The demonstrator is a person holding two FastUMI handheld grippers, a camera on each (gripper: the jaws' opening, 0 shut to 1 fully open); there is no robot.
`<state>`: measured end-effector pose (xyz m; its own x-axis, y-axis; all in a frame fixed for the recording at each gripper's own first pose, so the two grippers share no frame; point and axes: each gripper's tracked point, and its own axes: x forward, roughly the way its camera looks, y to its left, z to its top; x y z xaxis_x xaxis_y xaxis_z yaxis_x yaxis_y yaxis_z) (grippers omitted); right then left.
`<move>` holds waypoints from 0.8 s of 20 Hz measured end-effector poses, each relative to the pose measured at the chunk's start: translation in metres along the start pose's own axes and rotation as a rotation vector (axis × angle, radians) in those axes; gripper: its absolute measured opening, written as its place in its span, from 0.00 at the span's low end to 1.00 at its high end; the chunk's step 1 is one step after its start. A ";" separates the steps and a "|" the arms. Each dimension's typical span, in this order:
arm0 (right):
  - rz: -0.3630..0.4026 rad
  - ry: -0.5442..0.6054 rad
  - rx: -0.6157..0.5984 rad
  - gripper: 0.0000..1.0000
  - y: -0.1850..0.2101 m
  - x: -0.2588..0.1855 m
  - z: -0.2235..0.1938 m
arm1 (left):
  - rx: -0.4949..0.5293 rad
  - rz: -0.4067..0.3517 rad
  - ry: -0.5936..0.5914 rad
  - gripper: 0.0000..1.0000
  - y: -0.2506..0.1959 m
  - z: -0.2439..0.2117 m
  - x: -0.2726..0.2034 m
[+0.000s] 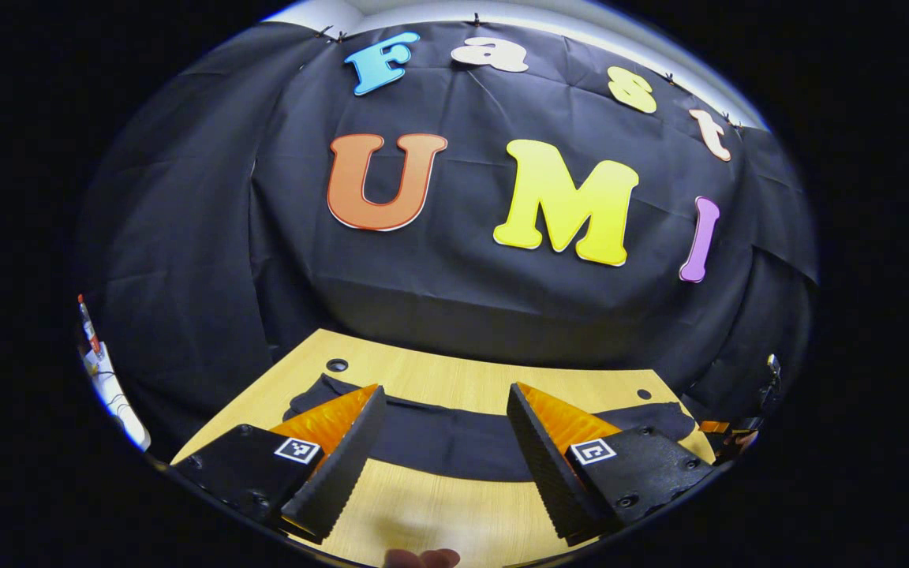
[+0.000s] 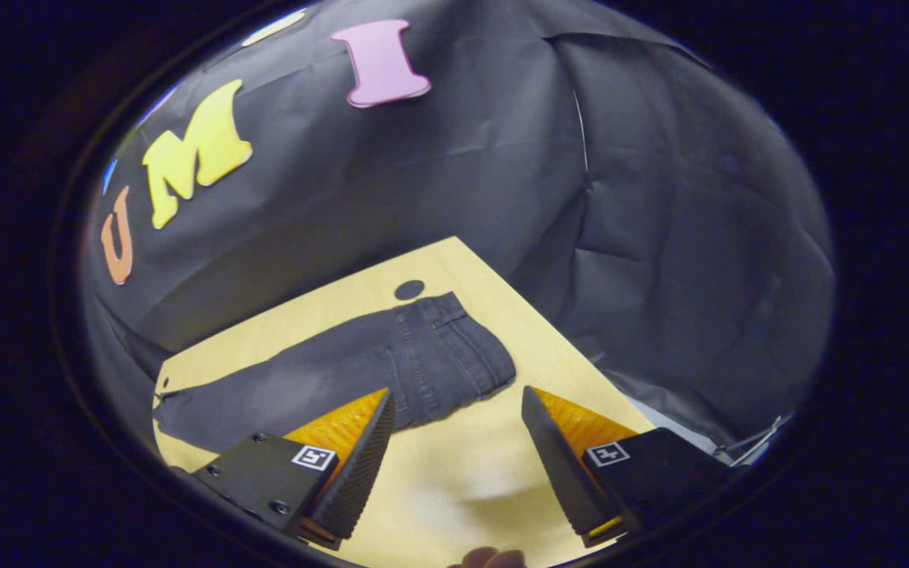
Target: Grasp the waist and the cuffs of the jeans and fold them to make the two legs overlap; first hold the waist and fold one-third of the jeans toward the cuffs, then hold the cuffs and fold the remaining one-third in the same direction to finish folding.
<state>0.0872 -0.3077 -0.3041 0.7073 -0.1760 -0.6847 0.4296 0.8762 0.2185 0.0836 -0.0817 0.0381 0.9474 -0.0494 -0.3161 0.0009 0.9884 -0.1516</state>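
- Left gripper [image 1: 445, 410]: jaws spread wide, nothing between them; raised above the table, touching nothing.
- Right gripper [image 2: 457, 414]: jaws likewise wide apart and empty, held above bare tabletop near the waist end of the jeans.
- Jeans [image 2: 360, 367]: dark denim, laid flat lengthwise across the table, unfolded; waist [image 2: 462, 335] toward the far right corner, legs running left to the cuffs [image 2: 174, 410] near the left edge. In the left gripper view the jeans [image 1: 454, 442] lie as a dark band beyond the fingertips.
- Table [image 1: 454, 513]: pale wood-grain top, straight edges, small round dark holes near the far corners; open surface on the near side of the jeans.
- Fingers [image 1: 344, 465]: wedge-shaped, with ribbed inner faces.
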 end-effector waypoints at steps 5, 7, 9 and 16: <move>-0.033 0.019 0.027 1.00 -0.017 0.057 0.004 | 0.011 0.026 0.015 0.99 -0.001 0.003 0.009; -0.031 0.030 0.025 0.99 -0.018 0.073 0.002 | -0.002 0.033 0.040 0.99 -0.001 -0.006 0.013; -0.023 0.042 0.004 1.00 -0.016 0.084 -0.001 | -0.010 0.041 0.051 0.99 -0.002 -0.009 0.015; 0.020 0.059 -0.029 0.83 -0.009 0.096 -0.008 | -0.058 0.038 0.087 0.99 -0.005 -0.021 0.023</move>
<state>0.1473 -0.3287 -0.3772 0.6808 -0.1326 -0.7204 0.3987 0.8921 0.2125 0.0988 -0.0911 0.0119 0.9149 -0.0267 -0.4028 -0.0555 0.9800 -0.1911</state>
